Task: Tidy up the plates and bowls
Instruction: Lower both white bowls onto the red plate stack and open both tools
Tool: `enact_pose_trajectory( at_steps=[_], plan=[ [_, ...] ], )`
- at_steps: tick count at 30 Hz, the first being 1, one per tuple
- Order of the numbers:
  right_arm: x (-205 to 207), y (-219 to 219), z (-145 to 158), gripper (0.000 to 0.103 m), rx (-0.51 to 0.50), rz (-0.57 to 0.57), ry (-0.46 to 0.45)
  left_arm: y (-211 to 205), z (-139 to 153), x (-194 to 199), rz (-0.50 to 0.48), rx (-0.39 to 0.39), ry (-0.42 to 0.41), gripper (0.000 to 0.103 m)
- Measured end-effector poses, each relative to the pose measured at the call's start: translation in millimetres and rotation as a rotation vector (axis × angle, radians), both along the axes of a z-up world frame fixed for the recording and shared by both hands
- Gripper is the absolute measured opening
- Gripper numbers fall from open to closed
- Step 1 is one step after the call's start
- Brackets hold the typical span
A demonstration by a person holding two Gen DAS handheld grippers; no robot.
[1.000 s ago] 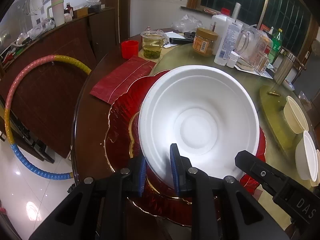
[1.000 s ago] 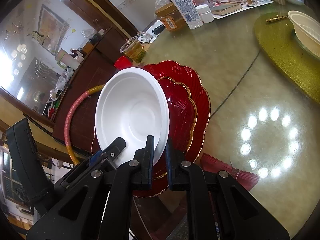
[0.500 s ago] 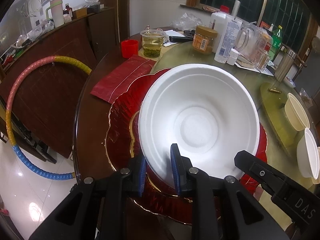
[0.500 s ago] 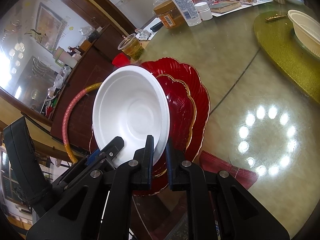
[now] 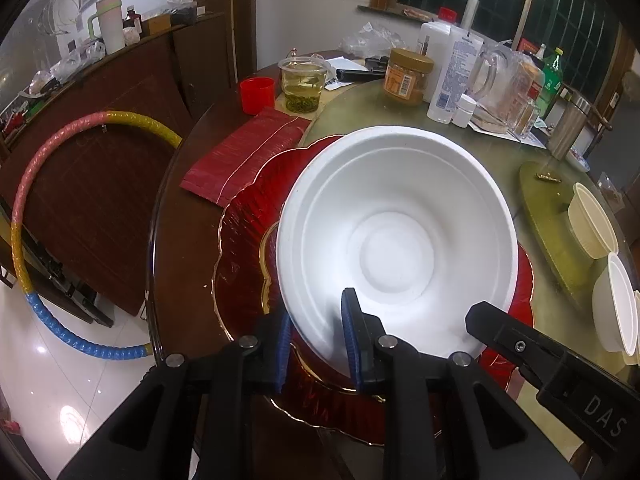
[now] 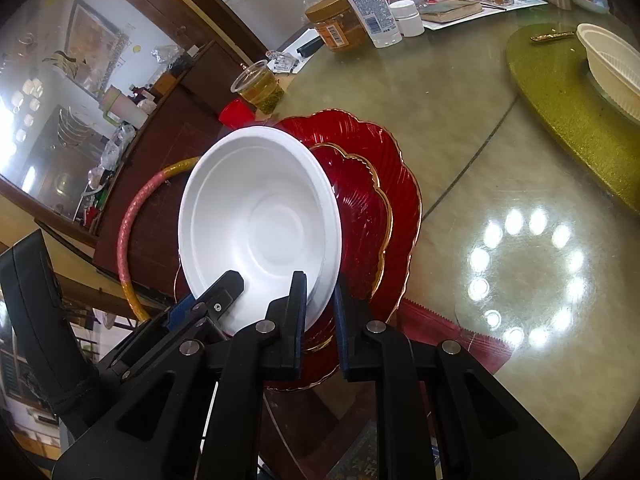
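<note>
bowl: white foam bowl (image 5: 396, 248) held tilted just above the red plates (image 5: 244, 240), rim gripped on its near edge by both tongs; not set down yet, by the look of it.
L tongs: left tongs (image 5: 316, 344) closed on bowl's near rim, blue pads either side of the wall, one inside, one outside.
R tongs: right tongs (image 6: 320, 312) also clamped on that rim, just right of the L pair; narrow gap, rim between the tips.
plates: two scalloped red plates w/ gold edging, smaller (image 6: 360, 208) nested on larger (image 6: 404, 184), directly under the bowl, at near edge of counter (image 6: 500, 152).
done: plates stacked. Bowl brought over the stack.
left: lower bowl onto stack & let go. Then prob. the other bowls (image 5: 612, 308), well right of the red plates, one (image 6: 612, 68) on a gold mat (image 6: 560, 120); these aren't gathered yet.
progress: roughly mid-task, as a guess.
hidden: bowl's underside & whether it touches the top plate – can't tell, bowl covers the contact spot. Near part of plates behind the tongs.
cut off: bowls right of the plates run out of frame in L view; count unclear, maybe three.
clutter: jar (image 5: 408, 76), bottles, tea cup (image 5: 304, 88), red cup (image 5: 258, 94) beyond the plates; not task items, I'd judge.
</note>
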State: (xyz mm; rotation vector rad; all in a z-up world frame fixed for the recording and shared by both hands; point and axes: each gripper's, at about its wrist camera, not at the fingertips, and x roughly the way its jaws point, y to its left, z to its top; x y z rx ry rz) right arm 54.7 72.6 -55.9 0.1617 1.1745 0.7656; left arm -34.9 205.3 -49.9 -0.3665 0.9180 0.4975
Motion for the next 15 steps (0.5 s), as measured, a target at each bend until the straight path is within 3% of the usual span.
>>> enact_pose_trajectory(
  at_steps=[2,4,9,15],
  plan=[
    [1,-1,2,0.014,-0.004,-0.007,-0.006,0,1,0,-0.004,-0.007,-0.009,0.03],
    [2,-1,4,0.018,-0.002,-0.011,-0.011,0,3,0,-0.01,-0.01,-0.022,0.043],
    [5,-4,7,0.019,-0.005,-0.022,-0.016,-3,10,-2,0.005,0.028,-0.045,0.066],
    [5,-8,6,0.019,0.016,-0.029,0.003,4,19,-10,0.053,0.023,-0.099,0.071]
  ],
)
